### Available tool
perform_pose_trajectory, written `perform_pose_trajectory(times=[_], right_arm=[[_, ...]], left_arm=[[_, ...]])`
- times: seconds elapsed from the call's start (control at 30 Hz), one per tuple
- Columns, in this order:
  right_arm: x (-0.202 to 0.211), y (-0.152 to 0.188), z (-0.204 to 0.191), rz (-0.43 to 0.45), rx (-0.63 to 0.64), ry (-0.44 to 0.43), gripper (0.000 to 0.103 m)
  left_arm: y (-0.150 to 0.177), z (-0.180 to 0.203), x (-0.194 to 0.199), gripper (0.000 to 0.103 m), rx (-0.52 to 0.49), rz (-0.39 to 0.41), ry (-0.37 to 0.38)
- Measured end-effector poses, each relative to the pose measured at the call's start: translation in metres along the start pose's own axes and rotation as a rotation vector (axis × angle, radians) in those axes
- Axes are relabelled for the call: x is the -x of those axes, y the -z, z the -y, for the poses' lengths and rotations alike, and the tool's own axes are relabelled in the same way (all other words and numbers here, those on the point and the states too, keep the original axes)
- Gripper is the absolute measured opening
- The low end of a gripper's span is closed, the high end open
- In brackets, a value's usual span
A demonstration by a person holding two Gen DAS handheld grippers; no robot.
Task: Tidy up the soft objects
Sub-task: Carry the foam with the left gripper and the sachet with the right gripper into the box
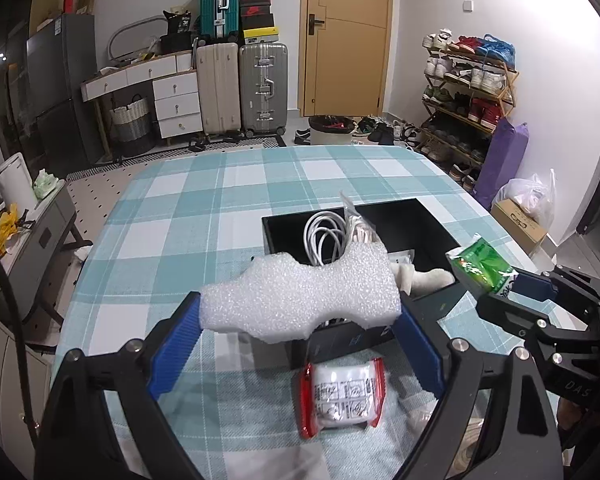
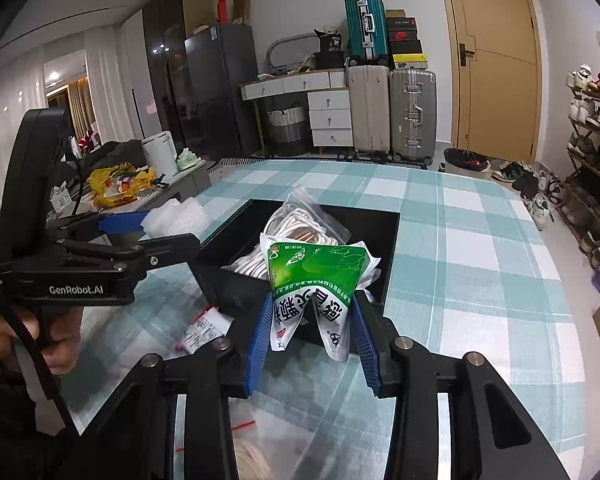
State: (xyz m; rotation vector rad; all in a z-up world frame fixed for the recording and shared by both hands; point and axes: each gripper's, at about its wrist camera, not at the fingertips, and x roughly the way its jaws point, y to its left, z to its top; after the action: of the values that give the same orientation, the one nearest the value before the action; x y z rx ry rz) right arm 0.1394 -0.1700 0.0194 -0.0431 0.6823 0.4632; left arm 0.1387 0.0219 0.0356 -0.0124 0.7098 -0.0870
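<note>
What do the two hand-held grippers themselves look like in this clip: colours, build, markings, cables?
Both are matte black frames with silver bolt heads and two fingers faced with ribbed blue pads. The left hand-held gripper shows white "GenRobot.AI" lettering on its side in the right wrist view, and a black cable hangs by its handle. The right hand-held gripper matches it. A bare hand grips the left handle.

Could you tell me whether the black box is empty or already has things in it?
Not empty. The black box already holds a coiled white cable and a clear bag of cords; there is still room on its right side.
</note>
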Motion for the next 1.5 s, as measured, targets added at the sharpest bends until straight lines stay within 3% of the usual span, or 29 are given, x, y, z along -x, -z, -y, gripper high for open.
perform_pose_trajectory(times=[0.53, 1.5], right_arm=[[-0.025, -0.012, 0.008, 0.004, -0.020, 0.018, 0.039], [-0.054, -0.020, 0.013, -0.043, 0.032, 0.026, 0.040]], left_arm=[[-0.016, 0.023, -0.029, 0.091, -0.064, -0.016, 0.018], [-0.027, 0.025, -0.060, 0.091, -0.048, -0.038, 0.035]])
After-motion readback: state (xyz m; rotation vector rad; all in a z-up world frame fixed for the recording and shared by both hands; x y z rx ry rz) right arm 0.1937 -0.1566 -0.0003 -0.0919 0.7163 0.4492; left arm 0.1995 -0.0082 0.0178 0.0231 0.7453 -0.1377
